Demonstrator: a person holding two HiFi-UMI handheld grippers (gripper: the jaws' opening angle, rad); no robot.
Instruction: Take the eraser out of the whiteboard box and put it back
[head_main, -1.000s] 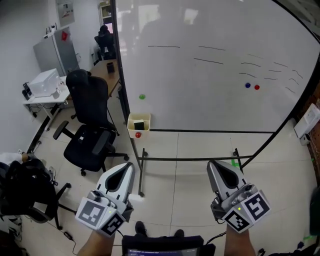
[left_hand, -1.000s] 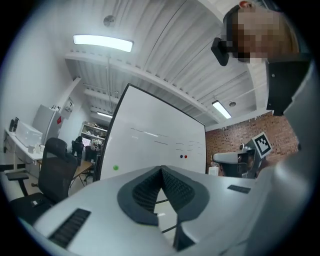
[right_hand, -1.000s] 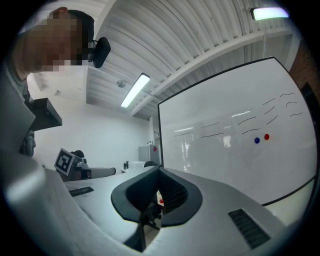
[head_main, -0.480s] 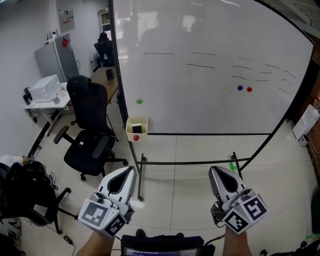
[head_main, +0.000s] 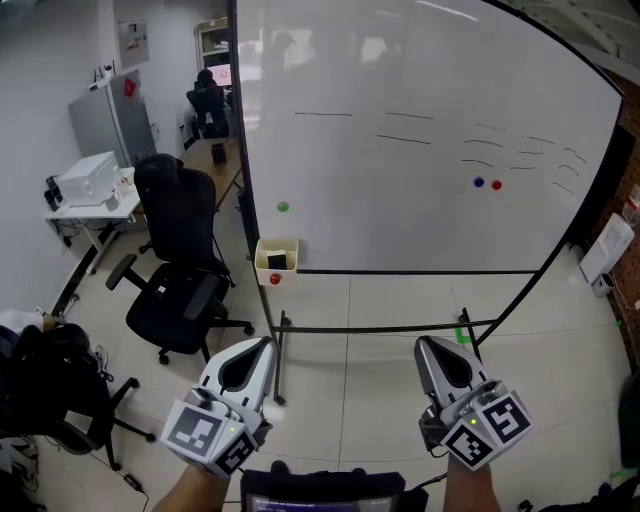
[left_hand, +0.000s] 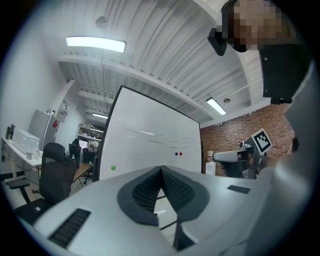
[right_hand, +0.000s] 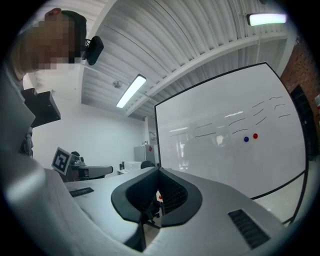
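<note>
While nothing is gripped, the scene is entered as follows.

Left gripper (head_main: 263, 344): jaws are pressed together at the tip in the left gripper view, with nothing between them; it is held low and level before the whiteboard.
Right gripper (head_main: 421, 344): jaws are likewise closed on nothing, tips meeting; it is held beside the left gripper, well apart from it.
Whiteboard (head_main: 420, 150): stood ahead of both sets of jaws and marked with thin dark strokes.
Whiteboard box (head_main: 264, 252): a cream box fixed at the board's lower left corner, well ahead of the left jaws and almost in line with them, ahead and to the left of the right jaws.
Eraser (head_main: 278, 262): a dark block seen inside the box, untouched and well apart from both jaws.
Lower red magnet (head_main: 275, 279): placed just under the box.
Green magnet (head_main: 283, 207): placed on the board above the box.
Blue magnet (head_main: 478, 182): placed beyond the right jaws, with a second red one just beside it.
Office chair (head_main: 178, 255): stood to the left of the left jaws.
Change from a second ago: the box and magnets are seen slightly lower in the head view, as are both grippers; the jaws are as closed as before, and the gap to the box is not visibly reduced.
</note>
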